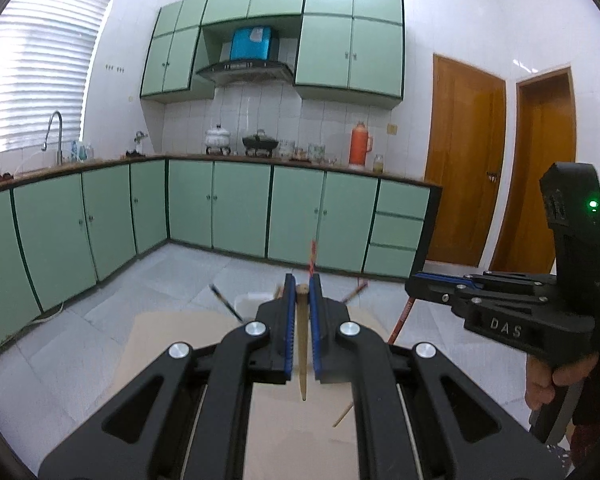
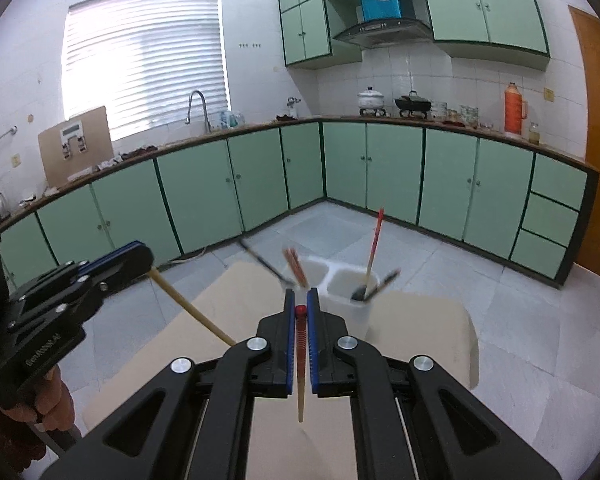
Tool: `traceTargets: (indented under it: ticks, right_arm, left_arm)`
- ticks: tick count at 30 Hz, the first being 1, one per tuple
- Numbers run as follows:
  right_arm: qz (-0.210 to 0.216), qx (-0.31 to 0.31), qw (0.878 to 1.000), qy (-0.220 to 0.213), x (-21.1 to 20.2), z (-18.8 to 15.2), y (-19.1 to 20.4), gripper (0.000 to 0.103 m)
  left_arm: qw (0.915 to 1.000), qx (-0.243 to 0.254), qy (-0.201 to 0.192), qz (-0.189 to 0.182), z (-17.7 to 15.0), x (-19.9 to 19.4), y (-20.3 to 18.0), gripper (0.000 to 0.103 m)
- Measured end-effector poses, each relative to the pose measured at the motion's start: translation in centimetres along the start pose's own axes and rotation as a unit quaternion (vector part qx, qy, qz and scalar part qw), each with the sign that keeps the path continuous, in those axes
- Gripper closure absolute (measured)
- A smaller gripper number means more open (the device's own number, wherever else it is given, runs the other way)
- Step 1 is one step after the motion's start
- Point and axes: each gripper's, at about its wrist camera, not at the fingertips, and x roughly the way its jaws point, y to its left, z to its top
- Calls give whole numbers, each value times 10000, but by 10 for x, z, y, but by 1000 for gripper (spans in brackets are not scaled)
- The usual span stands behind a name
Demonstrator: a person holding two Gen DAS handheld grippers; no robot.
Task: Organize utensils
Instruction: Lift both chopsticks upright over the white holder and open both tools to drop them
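Observation:
My left gripper (image 1: 302,280) is shut on a plain wooden chopstick (image 1: 302,344) that hangs down between its blue pads. It also shows in the right wrist view (image 2: 140,254), with the chopstick (image 2: 192,308) slanting down from it. My right gripper (image 2: 300,294) is shut on a red-topped chopstick (image 2: 300,356). It also shows at the right of the left wrist view (image 1: 414,282). A white two-compartment holder (image 2: 350,294) stands on the beige table (image 2: 420,332) ahead, with several utensils in it: a red chopstick (image 2: 375,240), a dark spoon (image 2: 380,284), a black one (image 2: 260,260).
Green kitchen cabinets (image 2: 380,164) line the far walls behind a tiled floor (image 2: 500,312). A loose wooden chopstick (image 1: 342,416) lies on the table in the left wrist view. A wooden door (image 1: 464,160) stands at the right.

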Motion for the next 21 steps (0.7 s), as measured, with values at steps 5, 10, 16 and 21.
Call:
traceTargets:
  ticks: [5, 10, 16, 21]
  right_arm:
    - [-40, -157, 9991, -394, -9, 54, -8, 97]
    - [-177, -287, 9970, -691, -2, 98, -13, 97]
    - [-280, -295, 9965, -725, 34, 128, -22, 97]
    - [-294, -265, 9973, -625, 70, 130, -30, 97]
  left_arm:
    - [9986, 69, -509, 114, 43, -8, 8, 97]
    - [9942, 235, -1002, 313, 85, -2, 7, 97]
    - [9927, 356, -1089, 390, 109, 37, 1, 97]
    - [9948, 372, -837, 444, 109, 82, 7, 97]
